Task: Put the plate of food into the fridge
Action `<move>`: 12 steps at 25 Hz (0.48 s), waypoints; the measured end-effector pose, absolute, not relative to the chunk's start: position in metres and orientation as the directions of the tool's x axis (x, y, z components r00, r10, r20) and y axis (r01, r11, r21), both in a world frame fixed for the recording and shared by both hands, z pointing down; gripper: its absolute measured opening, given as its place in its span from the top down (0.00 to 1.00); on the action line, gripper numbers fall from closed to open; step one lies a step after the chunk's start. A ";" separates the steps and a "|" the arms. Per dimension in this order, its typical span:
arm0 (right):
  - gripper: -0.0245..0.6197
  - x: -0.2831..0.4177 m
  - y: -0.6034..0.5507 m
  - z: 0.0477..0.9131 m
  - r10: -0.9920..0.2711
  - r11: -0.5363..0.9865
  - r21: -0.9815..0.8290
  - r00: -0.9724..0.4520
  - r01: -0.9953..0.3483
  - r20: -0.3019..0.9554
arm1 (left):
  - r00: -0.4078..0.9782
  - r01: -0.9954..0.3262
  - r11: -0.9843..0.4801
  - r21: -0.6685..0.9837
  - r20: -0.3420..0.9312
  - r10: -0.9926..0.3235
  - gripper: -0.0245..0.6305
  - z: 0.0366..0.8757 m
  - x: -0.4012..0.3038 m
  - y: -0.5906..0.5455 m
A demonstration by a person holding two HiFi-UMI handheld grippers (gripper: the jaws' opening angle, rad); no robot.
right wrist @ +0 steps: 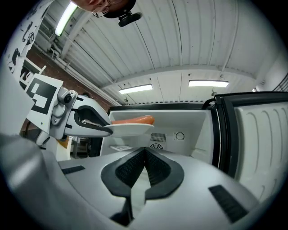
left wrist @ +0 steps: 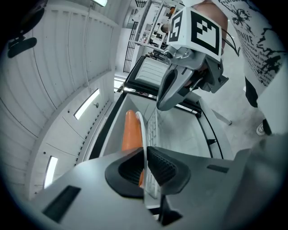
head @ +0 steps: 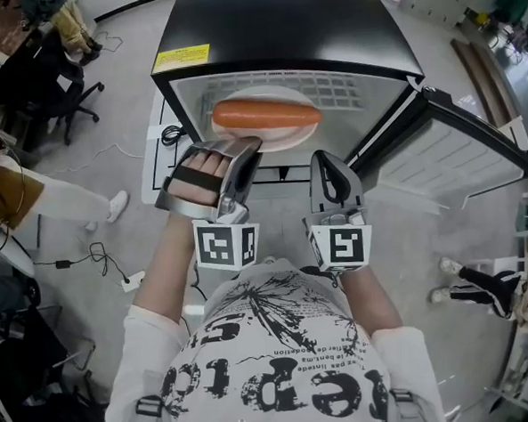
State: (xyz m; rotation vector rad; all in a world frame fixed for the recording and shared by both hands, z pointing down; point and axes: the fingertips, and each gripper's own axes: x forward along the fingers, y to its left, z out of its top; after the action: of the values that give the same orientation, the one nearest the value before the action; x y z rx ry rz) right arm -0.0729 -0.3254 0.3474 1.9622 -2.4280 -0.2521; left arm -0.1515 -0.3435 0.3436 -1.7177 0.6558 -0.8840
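Note:
A white plate (head: 282, 141) bearing a long orange sausage (head: 267, 114) hovers at the mouth of the open fridge (head: 280, 35), over its wire shelf (head: 350, 86). My left gripper (head: 245, 151) is shut on the plate's near rim; in the left gripper view the pads of this gripper (left wrist: 145, 164) pinch the thin rim (left wrist: 142, 130) with the sausage (left wrist: 130, 132) beyond. My right gripper (head: 326, 160) is just right of the plate, shut and holding nothing. In the right gripper view its jaws (right wrist: 145, 166) meet, and the plate (right wrist: 132, 130) is ahead on the left.
The fridge door (head: 457, 154) stands swung open to the right. An office chair (head: 61, 93) and floor cables (head: 97, 256) are at the left, beside a seated person's leg (head: 67, 202). Another person's feet (head: 483, 286) are at the right.

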 end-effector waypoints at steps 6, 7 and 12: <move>0.96 -0.061 -0.339 0.345 -0.979 0.168 0.148 -0.183 -0.975 -0.090 | 0.594 0.013 -0.341 -0.940 0.281 -0.753 0.92 0.357 -0.142 -0.362; 0.96 -0.058 -0.342 0.345 -0.979 0.166 0.150 -0.181 -0.975 -0.091 | 0.594 0.014 -0.346 -0.938 0.286 -0.752 0.92 0.359 -0.139 -0.365; 0.96 -0.050 -0.360 0.342 -0.977 0.179 0.150 -0.193 -0.972 -0.085 | 0.572 0.010 -0.360 -0.933 0.301 -0.763 0.92 0.365 -0.130 -0.384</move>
State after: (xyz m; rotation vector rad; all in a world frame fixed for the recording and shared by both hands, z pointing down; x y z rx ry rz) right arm -0.0498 -0.3605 0.3421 1.9762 -2.3889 -0.2656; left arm -0.1297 -0.3840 0.3646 -1.7625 0.6224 -0.9274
